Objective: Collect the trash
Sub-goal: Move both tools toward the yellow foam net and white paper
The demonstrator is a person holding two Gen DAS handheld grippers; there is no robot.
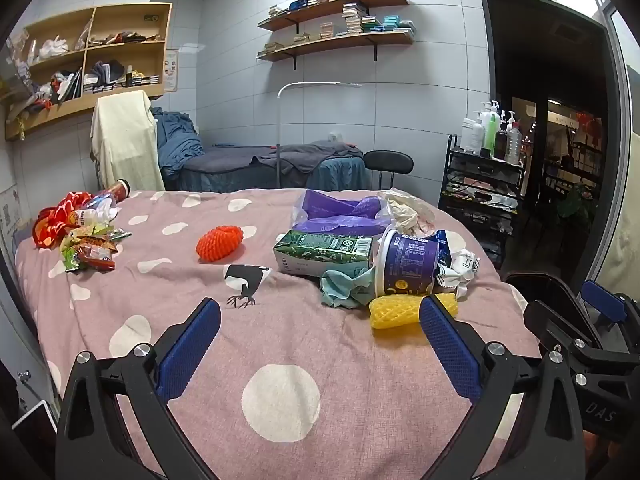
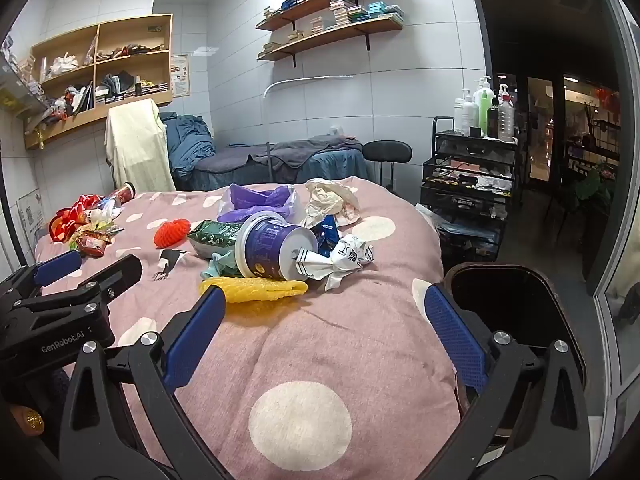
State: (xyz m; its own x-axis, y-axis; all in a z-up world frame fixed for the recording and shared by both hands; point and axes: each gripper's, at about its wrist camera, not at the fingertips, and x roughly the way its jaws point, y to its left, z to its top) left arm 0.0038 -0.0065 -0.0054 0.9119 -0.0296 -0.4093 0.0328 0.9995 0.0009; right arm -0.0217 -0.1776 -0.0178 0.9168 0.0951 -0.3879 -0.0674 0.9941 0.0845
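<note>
Trash lies on a pink spotted bed cover (image 1: pixel 280 344). A pile holds a purple tub (image 1: pixel 406 264) on its side, a green carton (image 1: pixel 320 250), crumpled white paper (image 2: pixel 344 258), a teal rag (image 1: pixel 344 286), a purple bag (image 1: pixel 340 212) and a yellow foam net (image 1: pixel 394 312). An orange foam net (image 1: pixel 220 243) lies alone. Snack wrappers (image 1: pixel 90 250) lie at the far left. My left gripper (image 1: pixel 320 344) is open and empty, low over the cover. My right gripper (image 2: pixel 326 336) is open and empty, just short of the yellow net (image 2: pixel 256 290). A dark bin (image 2: pixel 516 312) stands right of the bed.
A black trolley (image 2: pixel 468 184) with bottles stands at the right, by a dark doorway. A black stool (image 2: pixel 386 154) and a massage bed (image 1: pixel 280 160) are behind. A red can (image 1: pixel 118 191) lies at the far left edge of the cover.
</note>
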